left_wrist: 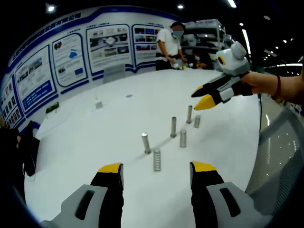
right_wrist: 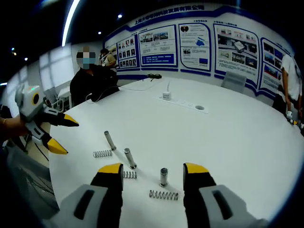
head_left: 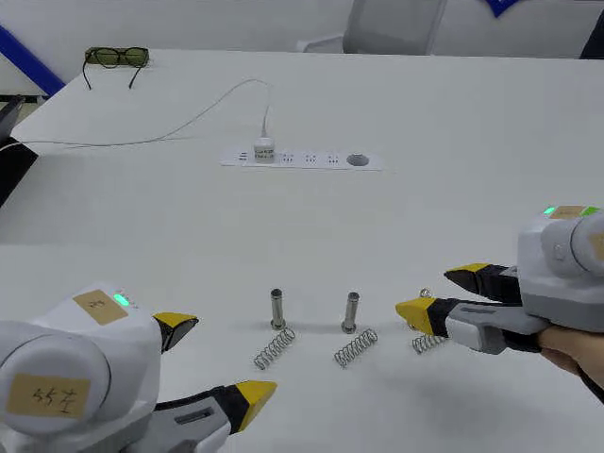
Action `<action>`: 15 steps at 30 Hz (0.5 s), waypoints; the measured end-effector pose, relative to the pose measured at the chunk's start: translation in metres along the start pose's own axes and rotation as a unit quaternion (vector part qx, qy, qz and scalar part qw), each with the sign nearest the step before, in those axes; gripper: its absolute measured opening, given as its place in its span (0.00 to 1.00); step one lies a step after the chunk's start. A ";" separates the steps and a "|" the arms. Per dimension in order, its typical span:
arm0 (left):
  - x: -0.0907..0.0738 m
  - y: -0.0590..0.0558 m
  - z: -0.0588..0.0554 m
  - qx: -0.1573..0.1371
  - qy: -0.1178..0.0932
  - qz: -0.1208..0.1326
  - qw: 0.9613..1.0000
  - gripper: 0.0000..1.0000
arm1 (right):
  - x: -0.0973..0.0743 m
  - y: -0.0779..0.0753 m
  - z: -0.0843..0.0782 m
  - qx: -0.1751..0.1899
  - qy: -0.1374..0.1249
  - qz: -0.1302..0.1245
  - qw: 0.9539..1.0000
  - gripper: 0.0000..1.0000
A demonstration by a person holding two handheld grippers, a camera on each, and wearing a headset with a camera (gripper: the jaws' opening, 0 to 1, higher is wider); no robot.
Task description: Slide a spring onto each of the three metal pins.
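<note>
The right tongs hang open and empty, low over the tabletop. The end pin stands upright in line between their tips, and the end spring lies crosswise just short of it. The left tongs, likewise apart and empty, sit near the left spring, whose long axis slants toward them.

Head view bright and even; white table mildly washed out, pins cast short soft shadows. Gripper views dimmer, edges bent by fisheye; ceiling strip light flares.
</note>
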State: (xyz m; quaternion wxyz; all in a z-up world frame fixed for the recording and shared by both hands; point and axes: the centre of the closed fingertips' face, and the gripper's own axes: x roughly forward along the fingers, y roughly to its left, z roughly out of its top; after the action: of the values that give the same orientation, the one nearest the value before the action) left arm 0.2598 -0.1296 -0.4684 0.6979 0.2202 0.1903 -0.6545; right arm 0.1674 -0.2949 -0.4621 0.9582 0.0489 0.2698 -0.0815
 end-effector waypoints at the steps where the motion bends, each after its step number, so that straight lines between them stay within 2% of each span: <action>1: 0.002 0.001 -0.001 0.002 0.002 0.000 1.000 0.57 | -0.001 0.001 0.001 -0.001 -0.002 0.003 1.000 0.53; 6: 0.013 0.000 -0.005 0.004 0.011 -0.010 1.000 0.54 | -0.006 0.008 0.005 -0.008 -0.017 0.012 1.000 0.59; 8: 0.017 -0.001 -0.004 -0.003 0.005 -0.016 1.000 0.52 | -0.008 0.010 0.005 -0.008 -0.021 0.015 1.000 0.60; 11: 0.023 0.000 -0.005 -0.014 0.006 -0.020 1.000 0.48 | -0.010 0.012 0.004 -0.009 -0.022 0.019 1.000 0.61; 15: 0.032 0.000 -0.009 -0.007 0.016 -0.020 1.000 0.44 | -0.014 0.015 -0.001 -0.001 -0.019 0.022 1.000 0.61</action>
State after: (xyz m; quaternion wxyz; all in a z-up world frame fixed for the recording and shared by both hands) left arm 0.2620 -0.1509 -0.4932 0.6827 0.2223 0.2104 -0.6635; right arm 0.1580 -0.2783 -0.4551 0.9648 0.0524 0.2503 -0.0608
